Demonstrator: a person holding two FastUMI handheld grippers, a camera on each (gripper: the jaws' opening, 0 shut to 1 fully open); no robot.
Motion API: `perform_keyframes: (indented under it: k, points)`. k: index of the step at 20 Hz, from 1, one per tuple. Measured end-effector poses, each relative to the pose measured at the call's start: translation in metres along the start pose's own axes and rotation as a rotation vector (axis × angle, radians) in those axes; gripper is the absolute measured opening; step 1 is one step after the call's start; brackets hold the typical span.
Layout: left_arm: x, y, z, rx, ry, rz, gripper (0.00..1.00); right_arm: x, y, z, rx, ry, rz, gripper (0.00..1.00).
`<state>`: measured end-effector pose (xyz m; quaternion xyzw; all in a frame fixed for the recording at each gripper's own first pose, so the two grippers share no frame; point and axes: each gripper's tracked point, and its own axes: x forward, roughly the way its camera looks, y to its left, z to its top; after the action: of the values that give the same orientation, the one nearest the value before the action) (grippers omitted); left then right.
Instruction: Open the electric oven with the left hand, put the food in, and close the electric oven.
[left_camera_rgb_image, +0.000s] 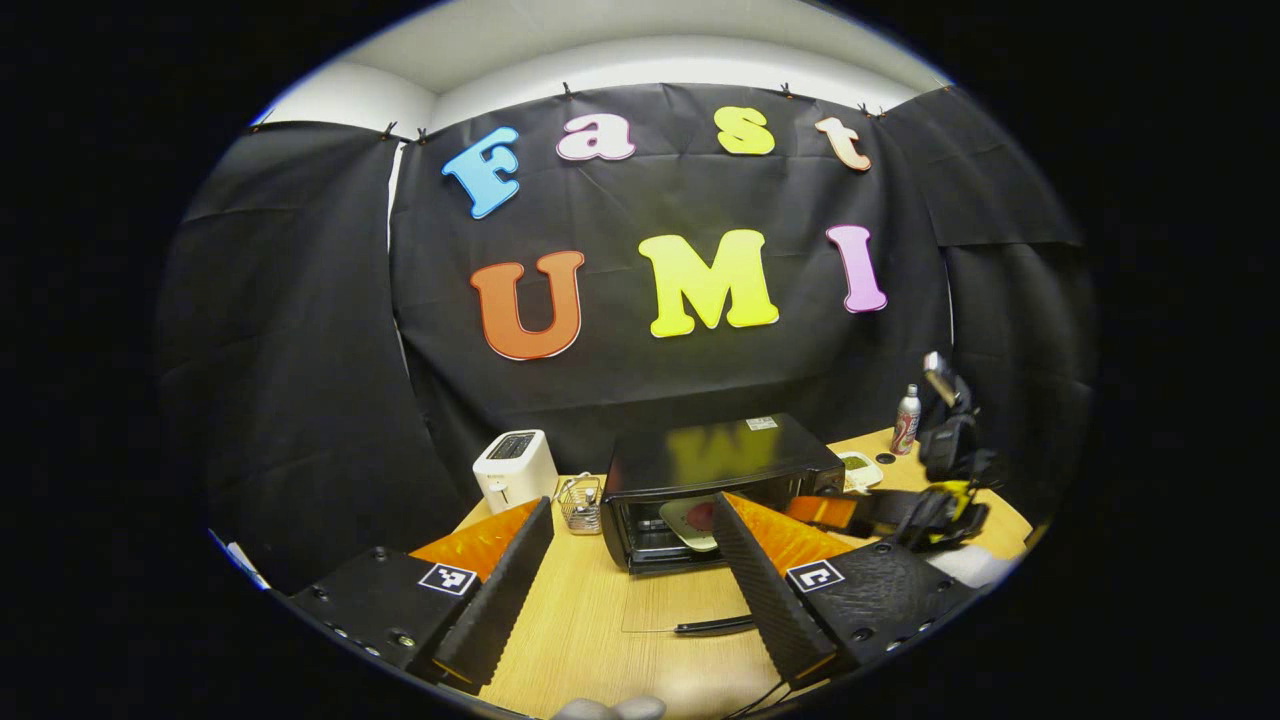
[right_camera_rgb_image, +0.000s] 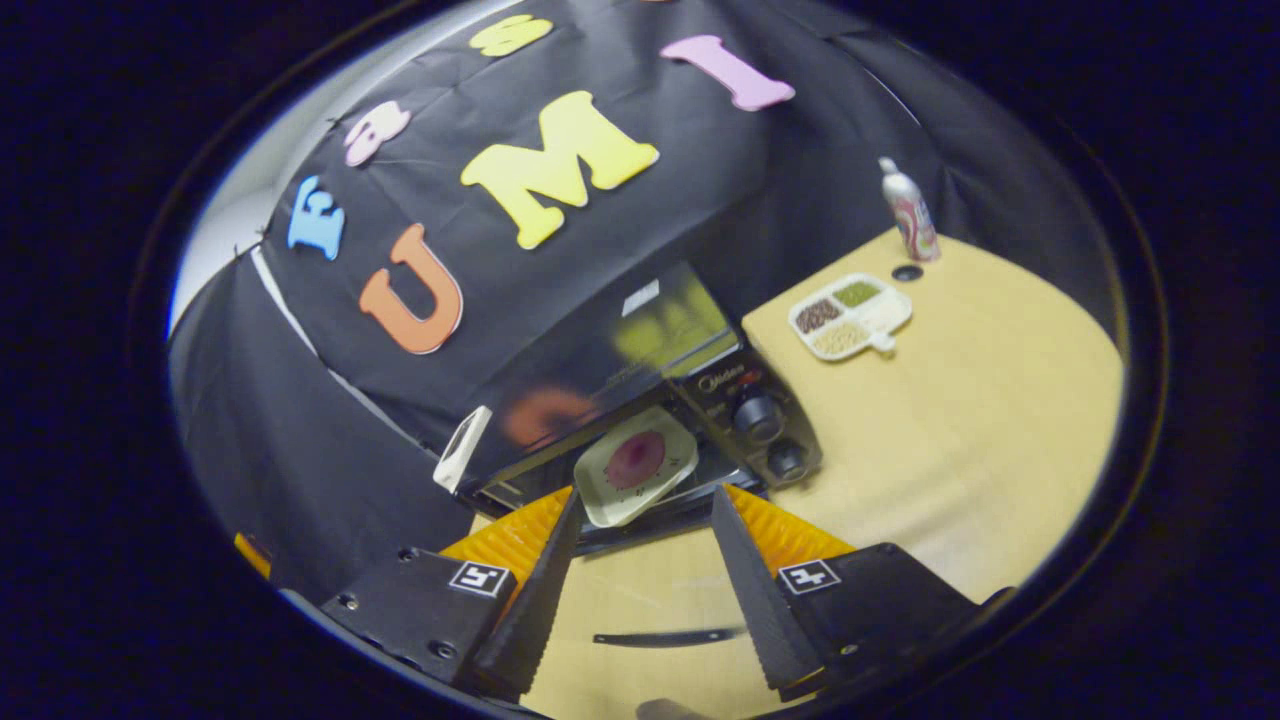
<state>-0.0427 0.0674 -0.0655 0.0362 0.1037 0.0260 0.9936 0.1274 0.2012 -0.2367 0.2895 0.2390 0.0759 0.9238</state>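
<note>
A black electric oven (left_camera_rgb_image: 720, 460) stands on the wooden table (left_camera_rgb_image: 590, 610) with its glass door (left_camera_rgb_image: 690, 600) folded down flat toward me, handle (left_camera_rgb_image: 715, 625) nearest. A pale square plate (right_camera_rgb_image: 635, 465) with a reddish piece of food (right_camera_rgb_image: 637, 457) sits in the oven's mouth, partly inside. My right gripper (right_camera_rgb_image: 645, 500) is open, its fingertips on either side of the plate's near edge; I cannot tell whether they touch it. My left gripper (left_camera_rgb_image: 632, 505) hovers open above the door with nothing between its fingers. The right gripper's body (left_camera_rgb_image: 900, 510) reaches in from the right.
A white toaster (left_camera_rgb_image: 513, 468) and a small wire basket (left_camera_rgb_image: 582, 503) stand left of the oven. To the oven's right lie a divided tray of grains (right_camera_rgb_image: 850, 315) and an upright spray can (right_camera_rgb_image: 908, 215). Bare tabletop (right_camera_rgb_image: 1000, 420) stretches to the right.
</note>
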Motion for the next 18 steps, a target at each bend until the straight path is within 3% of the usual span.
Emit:
perform_keyframes:
  k: [7, 9, 16, 18]
  points:
    - [0.008, -0.016, -0.006, -0.025, -0.017, -0.013, 0.97, -0.094, -0.022, 0.087, -0.268, -0.158, -0.052, 0.82]
    - [0.014, -0.024, -0.015, -0.026, -0.013, -0.025, 0.97, -0.117, -0.032, 0.105, -0.333, -0.201, -0.075, 1.00]
    - [0.028, -0.058, -0.074, -0.081, 0.083, -0.078, 0.97, -0.170, -0.060, 0.133, -0.465, -0.266, -0.142, 0.95]
    - [0.031, -0.067, -0.094, -0.075, 0.109, -0.095, 0.97, -0.178, -0.058, 0.138, -0.454, -0.259, -0.148, 0.96]
